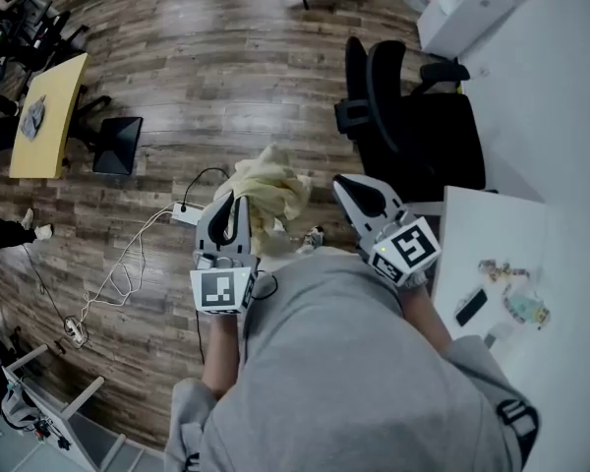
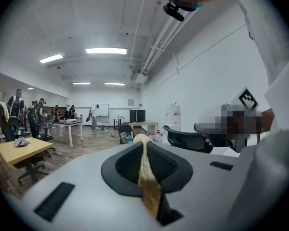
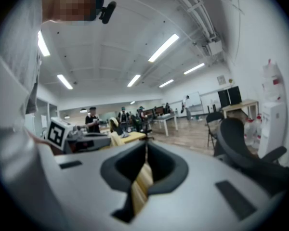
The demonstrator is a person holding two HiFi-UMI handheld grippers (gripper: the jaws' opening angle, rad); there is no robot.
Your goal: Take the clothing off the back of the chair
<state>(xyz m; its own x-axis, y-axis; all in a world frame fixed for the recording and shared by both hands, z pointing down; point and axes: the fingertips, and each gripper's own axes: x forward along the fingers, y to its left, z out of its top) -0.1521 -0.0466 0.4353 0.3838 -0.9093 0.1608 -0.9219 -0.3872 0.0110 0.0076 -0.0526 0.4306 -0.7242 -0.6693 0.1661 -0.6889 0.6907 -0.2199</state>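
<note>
Yellow clothing (image 1: pixel 267 193) hangs bunched between your left gripper (image 1: pixel 236 205) and right gripper (image 1: pixel 350 191) in the head view, off the black chair (image 1: pixel 413 126). It looks light and limp, so keep hold by gathered folds. Your left gripper view shows those jaws clamped on a fold. Your right gripper view shows jaws pinched on a pale strip, probably the same cloth. How it hangs underneath is hidden.

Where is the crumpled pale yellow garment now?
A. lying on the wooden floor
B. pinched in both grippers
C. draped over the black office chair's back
B: left gripper and right gripper are each shut on the pale yellow garment, held clear of the black office chair.
</note>
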